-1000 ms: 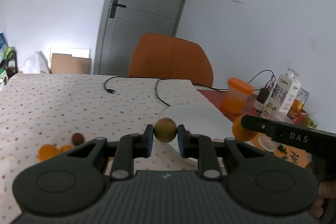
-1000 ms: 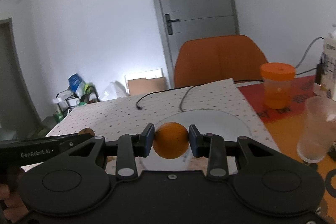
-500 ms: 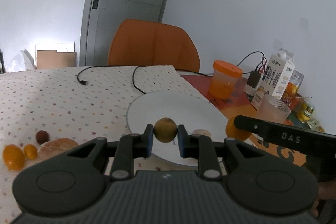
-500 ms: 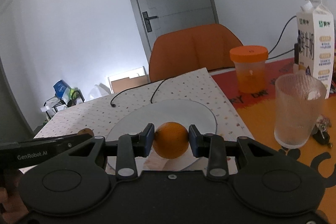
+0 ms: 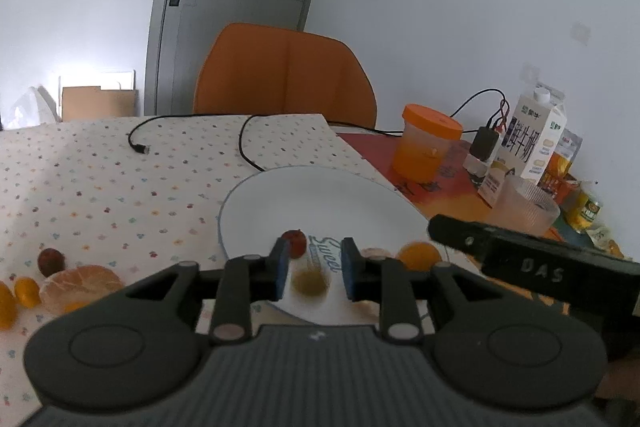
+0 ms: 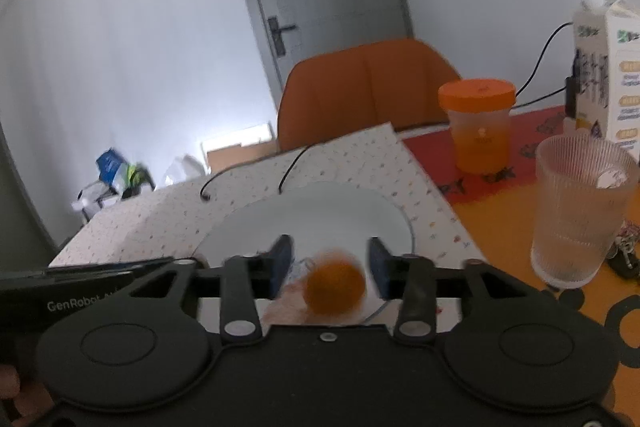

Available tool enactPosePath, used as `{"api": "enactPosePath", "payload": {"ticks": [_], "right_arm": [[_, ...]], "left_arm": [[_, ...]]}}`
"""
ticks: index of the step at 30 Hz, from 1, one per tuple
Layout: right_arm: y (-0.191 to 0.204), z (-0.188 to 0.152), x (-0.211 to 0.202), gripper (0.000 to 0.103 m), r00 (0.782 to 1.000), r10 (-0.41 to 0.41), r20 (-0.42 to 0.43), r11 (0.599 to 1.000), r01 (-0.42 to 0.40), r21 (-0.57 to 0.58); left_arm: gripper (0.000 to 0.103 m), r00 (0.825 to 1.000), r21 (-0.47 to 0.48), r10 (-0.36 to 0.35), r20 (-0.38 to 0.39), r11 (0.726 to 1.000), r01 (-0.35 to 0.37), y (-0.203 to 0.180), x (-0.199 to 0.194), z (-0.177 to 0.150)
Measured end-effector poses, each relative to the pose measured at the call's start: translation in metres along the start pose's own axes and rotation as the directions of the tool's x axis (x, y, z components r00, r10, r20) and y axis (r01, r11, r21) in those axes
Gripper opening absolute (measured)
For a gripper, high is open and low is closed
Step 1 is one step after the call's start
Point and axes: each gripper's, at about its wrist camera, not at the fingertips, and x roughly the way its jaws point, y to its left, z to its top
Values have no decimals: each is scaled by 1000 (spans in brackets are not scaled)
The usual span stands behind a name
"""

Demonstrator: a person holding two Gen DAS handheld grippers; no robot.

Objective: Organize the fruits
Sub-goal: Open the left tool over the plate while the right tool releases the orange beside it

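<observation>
In the left wrist view my left gripper (image 5: 313, 267) hangs over the near edge of the white plate (image 5: 320, 195), its jaws opening. A yellow-brown fruit (image 5: 310, 283) shows blurred just below the pads, free of them. A small red fruit (image 5: 294, 241) and a pale peeled piece (image 5: 374, 253) lie on the plate. In the right wrist view my right gripper (image 6: 330, 261) is over the same plate (image 6: 320, 211), jaws opening wide. The orange (image 6: 335, 287) is blurred between and below its pads, touching neither.
On the dotted cloth at left lie a peeled mandarin (image 5: 80, 285), a dark red fruit (image 5: 51, 261) and small orange fruits (image 5: 26, 291). A ribbed glass (image 6: 576, 211), an orange-lidded jar (image 6: 478, 123) and a milk carton (image 6: 612, 67) stand right of the plate. A black cable (image 5: 248, 147) runs behind it.
Both grippers came down over the plate and let go. The yellow-brown fruit has left the left pads and the orange has left the right pads; both jaws stand wider.
</observation>
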Motion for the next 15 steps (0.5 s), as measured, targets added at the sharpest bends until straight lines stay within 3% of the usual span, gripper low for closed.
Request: {"api": "enactPosePath", "payload": {"ticks": [5, 9, 11, 14, 15], "right_arm": [[0, -2, -4, 56, 1000, 9, -3, 1000, -9, 19], [3, -5, -6, 59, 1000, 24, -11, 1000, -24, 19], [5, -6, -7, 60, 999, 29, -16, 999, -29, 21], [9, -8, -9, 67, 999, 38, -20, 999, -37, 29], [10, -8, -10, 70, 999, 40, -21, 999, -39, 29]], "left_arm": [[35, 1000, -19, 28, -2, 999, -28, 9, -10, -1], [50, 999, -33, 53, 7, 998, -53, 18, -21, -3], [52, 998, -43, 62, 15, 997, -62, 24, -27, -5], [59, 996, -61, 89, 15, 994, -88, 32, -36, -5], [66, 995, -68, 96, 21, 993, -95, 35, -39, -6]]}}
